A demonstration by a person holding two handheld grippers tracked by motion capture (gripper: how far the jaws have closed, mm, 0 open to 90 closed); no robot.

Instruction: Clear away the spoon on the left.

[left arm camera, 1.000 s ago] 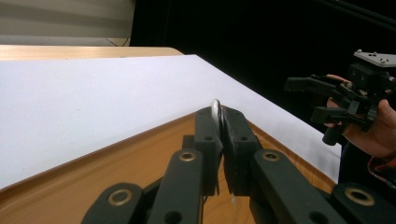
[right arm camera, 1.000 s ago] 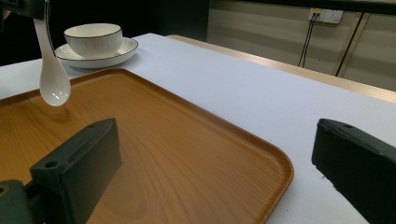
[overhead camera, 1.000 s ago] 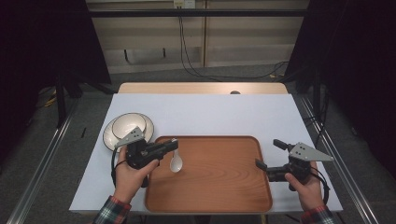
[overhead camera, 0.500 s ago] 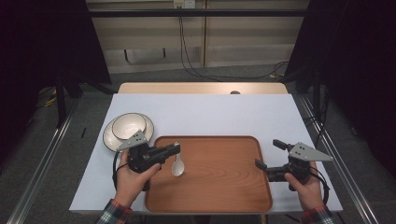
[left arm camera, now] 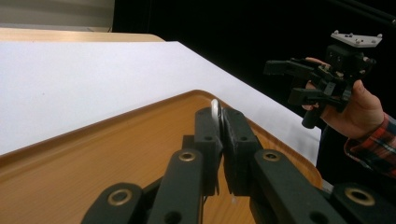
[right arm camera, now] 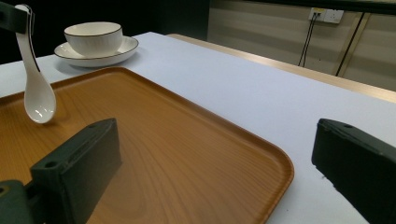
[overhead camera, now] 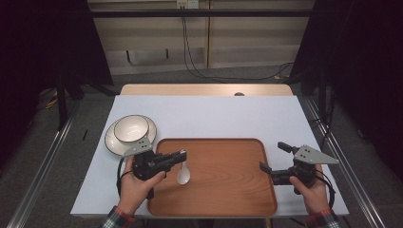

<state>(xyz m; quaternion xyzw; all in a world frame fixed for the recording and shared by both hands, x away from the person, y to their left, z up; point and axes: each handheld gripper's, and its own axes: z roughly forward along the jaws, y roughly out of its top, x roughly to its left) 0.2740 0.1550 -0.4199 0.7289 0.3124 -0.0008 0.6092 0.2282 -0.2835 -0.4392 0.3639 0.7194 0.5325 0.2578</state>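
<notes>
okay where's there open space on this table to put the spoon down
Most of the wooden tray is bare, between the left gripper holding the spoon and the right gripper. The white tabletop behind the tray is free too. Crowded: bowl on plate, far-left.

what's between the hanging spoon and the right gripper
Bare tray. In the high view nothing lies on the wood between the spoon, held by the left gripper, and the open right gripper.

Left tongs (overhead camera: pixel 182 157): jaws closed together, pointing level toward the right tongs (overhead camera: pixel 272 156), gripped from below by the left hand (overhead camera: pixel 135 187). Right tongs: jaws spread wide, nothing between them, aimed back at the left tongs; right hand (overhead camera: pixel 311 187) wrapped round the handle.
</notes>
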